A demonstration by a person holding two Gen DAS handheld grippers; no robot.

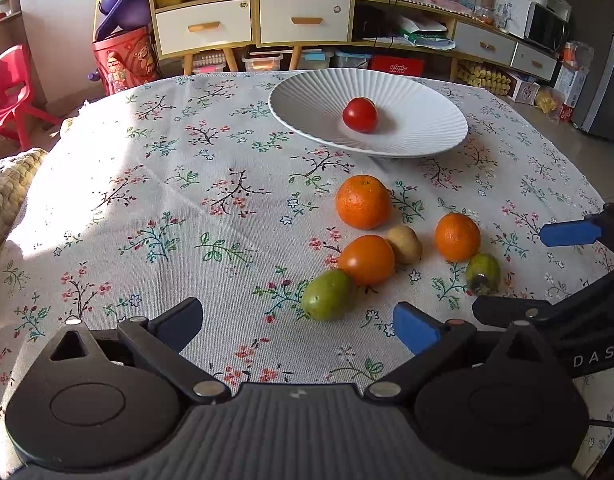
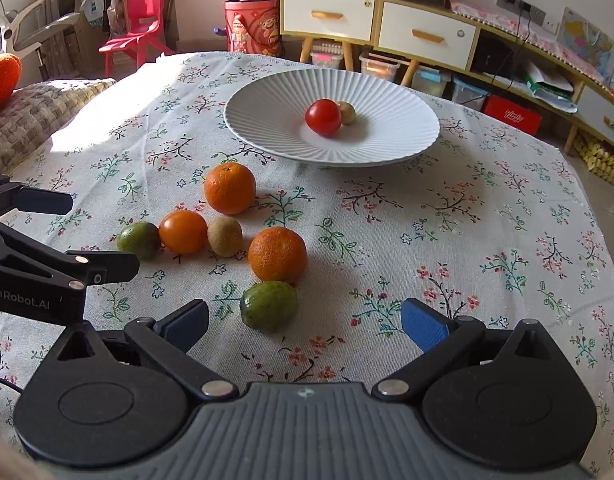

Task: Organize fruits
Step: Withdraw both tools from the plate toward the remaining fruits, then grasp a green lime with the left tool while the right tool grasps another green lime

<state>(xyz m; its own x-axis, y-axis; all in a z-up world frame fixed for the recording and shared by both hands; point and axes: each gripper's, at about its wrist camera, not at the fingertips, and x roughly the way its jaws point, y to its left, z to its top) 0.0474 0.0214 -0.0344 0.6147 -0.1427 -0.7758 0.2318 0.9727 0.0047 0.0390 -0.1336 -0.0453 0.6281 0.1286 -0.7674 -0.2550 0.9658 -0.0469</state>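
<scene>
Right wrist view shows the job barely begun. The white ribbed plate point(image 2: 411, 136) sits at the far side of the bench point(image 2: 487, 240), and it holds only two pieces: a red tomato point(image 2: 323, 117) near the middle and a small pale fruit point(image 2: 346, 112) touching it on the far side. In the left wrist view that small fruit is hidden behind the tomato.

Six pieces are left on the flowered cloth, well apart from the plate. Farthest out lies a large orange point(image 2: 229, 188). Nearer is a row: a green fruit point(image 2: 138, 239), an orange tomato point(image 2: 183, 231) touching it, then a brown kiwi point(image 2: 225, 237) just beside that. A second orange point(image 2: 277, 255) sits to the right of the row, and another green fruit point(image 2: 269, 305) touches its near side.

The right tongs point(image 2: 305, 322) are spread wide and empty, low over the cloth, with that nearest green fruit between the blue pads point(image 2: 425, 328), slightly toward the left one. The left tongs point(image 1: 297, 322) are likewise spread and hold nothing; the green fruit at the end of the row lies just ahead between their tips.

Judging by this, most of the sorting remains, and the nearest green fruit looks like the next to go.
</scene>
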